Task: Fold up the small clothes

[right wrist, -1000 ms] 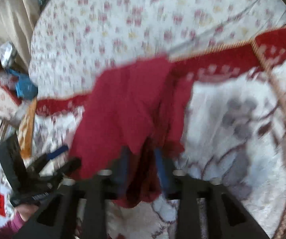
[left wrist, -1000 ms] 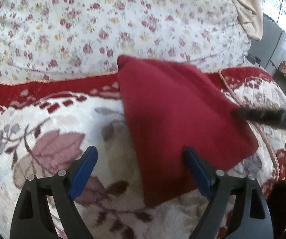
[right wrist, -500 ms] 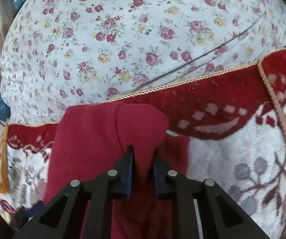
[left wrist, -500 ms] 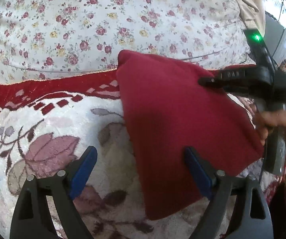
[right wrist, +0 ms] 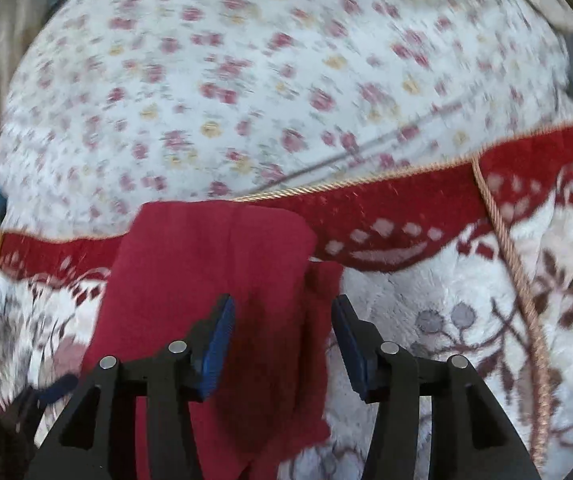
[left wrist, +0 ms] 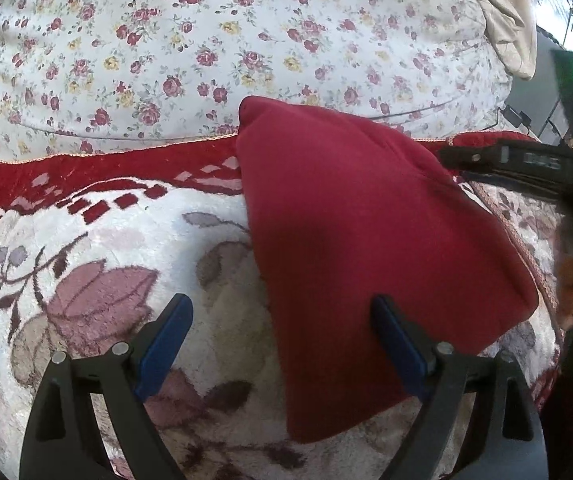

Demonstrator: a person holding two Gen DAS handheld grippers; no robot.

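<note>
Work surface: plush white blanket [left wrist: 98,248] with mauve leaf motifs, dark red band and gold cord edging. Beyond the blanket's red band: white cotton sheet [left wrist: 206,40] printed with small red and yellow roses. Beige cloth [left wrist: 506,20] hangs past the sheet's far right corner, bright daylight beside it.

Left gripper [left wrist: 282,336] angled downward, fingers spread wide, right gripper [right wrist: 282,328] angled downward, fingers opening, nothing gripped

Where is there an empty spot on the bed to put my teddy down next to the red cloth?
The plush leaf-patterned blanket lies bare beside the red cloth, from its edge out past the open left gripper. The rose-print sheet behind the blanket's red border is bare too. The cloth's other side is crowded: the right gripper, jaws opening, hovers there.
</note>
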